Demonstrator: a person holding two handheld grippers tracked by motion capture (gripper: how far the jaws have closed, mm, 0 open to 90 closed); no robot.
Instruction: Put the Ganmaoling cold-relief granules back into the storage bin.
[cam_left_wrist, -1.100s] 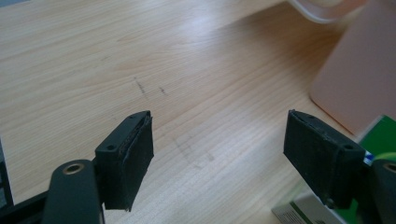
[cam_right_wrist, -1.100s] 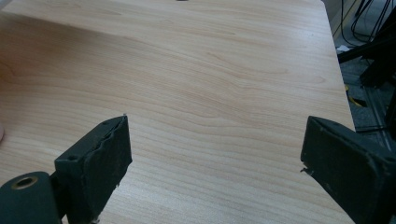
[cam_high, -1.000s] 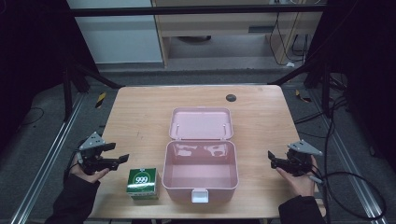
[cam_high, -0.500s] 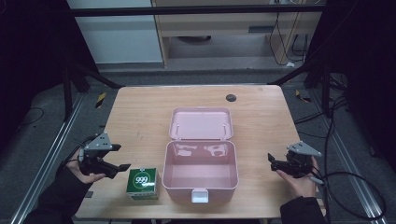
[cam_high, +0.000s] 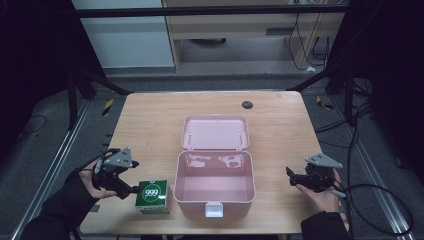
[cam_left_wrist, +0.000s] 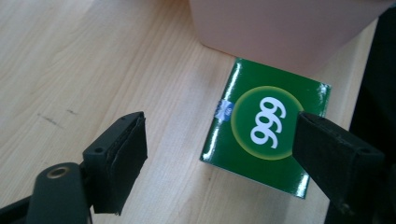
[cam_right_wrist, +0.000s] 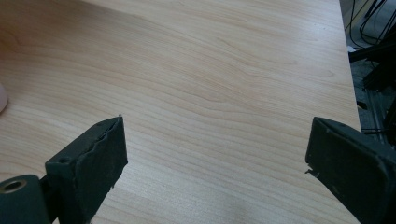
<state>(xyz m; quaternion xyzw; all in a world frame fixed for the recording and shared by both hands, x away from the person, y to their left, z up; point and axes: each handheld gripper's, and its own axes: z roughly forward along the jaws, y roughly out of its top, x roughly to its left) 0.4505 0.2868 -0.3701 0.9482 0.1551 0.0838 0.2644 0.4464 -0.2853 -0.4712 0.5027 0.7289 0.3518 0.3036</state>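
Left gripper (cam_high: 131, 189), jaws just opened wide, has drawn close to the green "999" cardboard box (cam_left_wrist: 266, 140) lying untouched ahead between them, beside the open pink plastic case (cam_high: 215, 187), grasp apparently next; right gripper (cam_right_wrist: 215, 158) spread, empty.

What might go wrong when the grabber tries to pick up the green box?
The green box sits close to the table's near edge, so a bump might push it off. It also lies right beside the pink case, so one jaw of the left gripper may hit that wall. In the left gripper view its jaws, which have just been opening, are off-centre over the box and touch nothing, so closing now might clip a corner.
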